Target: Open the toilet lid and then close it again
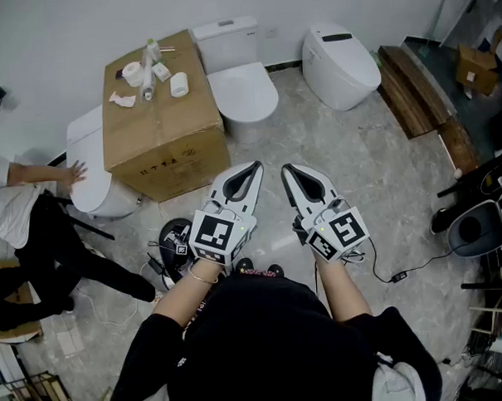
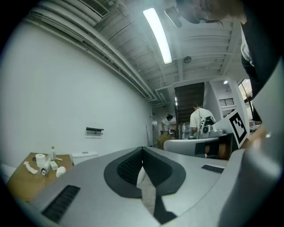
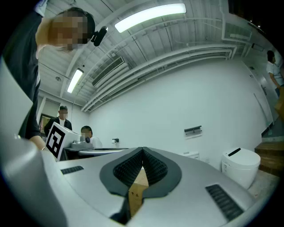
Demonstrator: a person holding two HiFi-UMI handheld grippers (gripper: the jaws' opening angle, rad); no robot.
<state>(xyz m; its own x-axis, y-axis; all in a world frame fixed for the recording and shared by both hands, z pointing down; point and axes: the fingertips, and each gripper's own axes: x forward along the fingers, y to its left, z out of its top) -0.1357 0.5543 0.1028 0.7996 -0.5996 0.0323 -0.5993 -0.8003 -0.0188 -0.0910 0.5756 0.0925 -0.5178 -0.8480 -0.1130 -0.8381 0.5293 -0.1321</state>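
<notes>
- Both tools hang low in front of the person's body, well apart from every toilet. I judge that the task has not yet begun and the step in hand is the approach.
- The left gripper has its jaws closed tip to tip with nothing between them. In its own view only pale floor shows through the slit behind the tips.
- The right gripper is likewise closed and empty. The cardboard box shows through its slit.
- The likeliest target is the white two-piece toilet, at 12 o'clock from the grippers and against the far wall. The box stands just beside it at its 9 o'clock.
- Its lid lies flat and down. It is smooth, glossy and rounded at the front, with no handle. The tank stands behind it at its 12 o'clock.
- A rounded one-piece toilet sits at 1 o'clock. A third toilet sits at 10 o'clock, with another person's hand resting on it. Which one is meant cannot be told for certain.
- To do the step well:
  - Walk in square to the bowl and part one gripper's jaws before arriving.
  - Take the lid's front lip at its 6 o'clock, catching the lid alone and not the seat beneath.
  - The plastic will probably be slippery, so a shallow bite may slide off.
  - Swing the lid back toward the tank in its hinge arc.
  - Lower it under control rather than letting it drop.
</notes>
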